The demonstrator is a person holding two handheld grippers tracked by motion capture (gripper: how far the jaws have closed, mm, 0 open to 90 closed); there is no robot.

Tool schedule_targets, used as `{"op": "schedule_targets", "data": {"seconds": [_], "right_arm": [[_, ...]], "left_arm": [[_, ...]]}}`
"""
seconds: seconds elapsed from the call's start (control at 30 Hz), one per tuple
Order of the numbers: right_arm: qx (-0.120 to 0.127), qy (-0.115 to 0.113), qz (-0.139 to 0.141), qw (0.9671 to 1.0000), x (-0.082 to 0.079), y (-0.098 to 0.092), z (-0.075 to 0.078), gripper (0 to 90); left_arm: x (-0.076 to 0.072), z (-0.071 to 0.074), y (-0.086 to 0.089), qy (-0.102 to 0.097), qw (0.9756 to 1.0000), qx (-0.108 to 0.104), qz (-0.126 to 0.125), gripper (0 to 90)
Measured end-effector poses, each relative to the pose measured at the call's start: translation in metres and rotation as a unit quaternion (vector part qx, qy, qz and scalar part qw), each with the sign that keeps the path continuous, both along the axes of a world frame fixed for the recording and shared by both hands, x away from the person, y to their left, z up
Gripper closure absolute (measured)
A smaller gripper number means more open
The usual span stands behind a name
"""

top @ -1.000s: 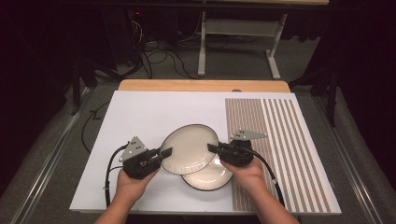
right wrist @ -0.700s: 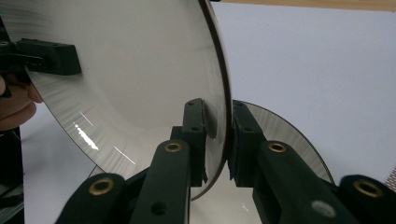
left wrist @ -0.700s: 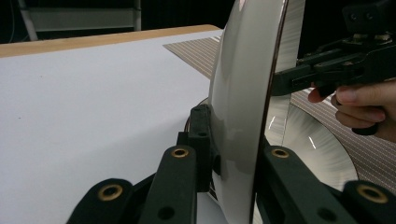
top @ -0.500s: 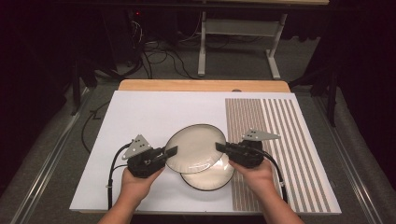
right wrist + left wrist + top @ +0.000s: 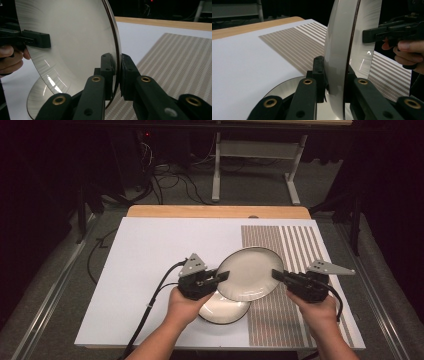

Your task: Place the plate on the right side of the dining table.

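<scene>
Clamped on opposite edges of upper plate (image 5: 250, 273): left gripper (image 5: 221, 276) pinching its left rim, right gripper (image 5: 278, 275) pinching its right rim. Seen along left gripper (image 5: 334, 75) jaws, rim wedged tight between both pads, plate (image 5: 342, 50) edge-on. Same from right gripper (image 5: 117, 72): both pads pressed to rim of plate (image 5: 75, 42). Right jaws just closing further, rim between them.

Upper plate lifted off table, held roughly level between both grippers, overlapping border between plain white mat (image 5: 150, 255) and striped mat (image 5: 295, 245). Lower plate (image 5: 225, 311) flat on white mat, just below and left of upper plate, partly covered by it, near left hand (image 5: 182, 306). Right hand (image 5: 315, 310) over striped mat, right of upper plate. Wooden table edge (image 5: 215, 211) well beyond upper plate, far side.
</scene>
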State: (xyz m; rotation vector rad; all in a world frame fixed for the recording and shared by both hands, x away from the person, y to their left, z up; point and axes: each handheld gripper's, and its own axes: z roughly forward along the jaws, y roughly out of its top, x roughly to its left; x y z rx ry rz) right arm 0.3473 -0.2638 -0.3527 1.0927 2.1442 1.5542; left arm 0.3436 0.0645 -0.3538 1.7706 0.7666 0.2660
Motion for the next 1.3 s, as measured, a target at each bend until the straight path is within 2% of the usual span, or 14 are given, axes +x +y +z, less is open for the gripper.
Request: {"op": "schedule_targets", "data": {"seconds": [0.03,0.07,0.1,0.27,0.3,0.43,0.63,0.73,0.87,1.03,1.07,1.3], "right_arm": [[0.000,0.000,0.000,1.0000,0.000,0.000,0.000,85.2],[0.000,-0.003,-0.009,1.0000,-0.002,-0.012,0.001,85.3],[0.000,-0.003,-0.009,1.0000,-0.002,-0.012,0.001,85.3],[0.002,-0.011,-0.029,0.9995,-0.009,-0.044,0.003,86.1],[0.002,-0.011,-0.029,0.9995,-0.009,-0.044,0.003,86.1],[0.006,-0.011,-0.050,0.9987,-0.012,-0.064,0.000,86.3],[0.009,-0.010,-0.073,0.9972,-0.016,-0.083,-0.005,86.8],[0.009,-0.010,-0.082,0.9965,-0.017,-0.089,-0.007,87.0],[0.007,-0.010,-0.089,0.9960,-0.016,-0.093,-0.010,87.0],[0.005,0.003,-0.097,0.9953,-0.012,-0.098,-0.017,87.1],[0.004,0.010,-0.098,0.9951,-0.010,-0.099,-0.021,87.1],[-0.004,0.022,-0.104,0.9943,-0.009,-0.103,-0.031,87.1]], "left_arm": [[0.000,0.000,0.000,0.000,1.0000,0.000,0.000,79.6],[0.002,0.000,-0.006,0.002,1.0000,0.000,-0.004,79.6],[0.003,0.000,-0.013,0.002,1.0000,0.002,-0.009,79.6],[0.013,0.001,-0.043,0.004,0.9994,0.018,-0.029,78.9],[0.013,0.001,-0.043,0.004,0.9994,0.018,-0.029,78.8],[0.023,-0.002,-0.064,0.012,0.9988,0.023,-0.042,78.4],[0.031,-0.006,-0.081,0.018,0.9982,0.026,-0.051,77.6],[0.039,-0.010,-0.091,0.027,0.9975,0.028,-0.059,77.2],[0.043,-0.014,-0.097,0.039,0.9973,0.029,-0.055,76.4],[0.049,-0.023,-0.104,0.051,0.9966,0.037,-0.053,75.9],[0.050,-0.024,-0.105,0.053,0.9964,0.041,-0.053,75.6],[0.052,-0.035,-0.114,0.063,0.9946,0.065,-0.051,74.9]]}}
